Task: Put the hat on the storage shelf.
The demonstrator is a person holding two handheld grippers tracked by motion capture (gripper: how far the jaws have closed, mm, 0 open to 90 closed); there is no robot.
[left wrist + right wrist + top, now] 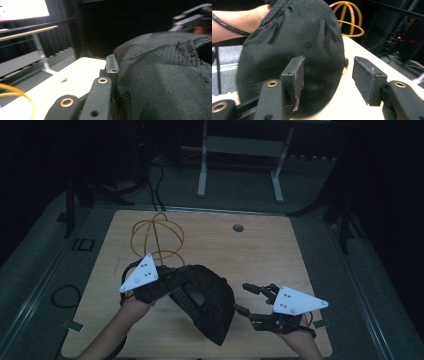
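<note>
My left claw is clamped tight on the black cap, holding it up over the near side of the tabletop. My right claw is loose, with its jaws apart and nothing pinched, just beside the cap. An orange wire ball sits farther back.

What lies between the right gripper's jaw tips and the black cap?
Nothing: in the high view, bare wooden table separates the right gripper from the black cap.
</note>
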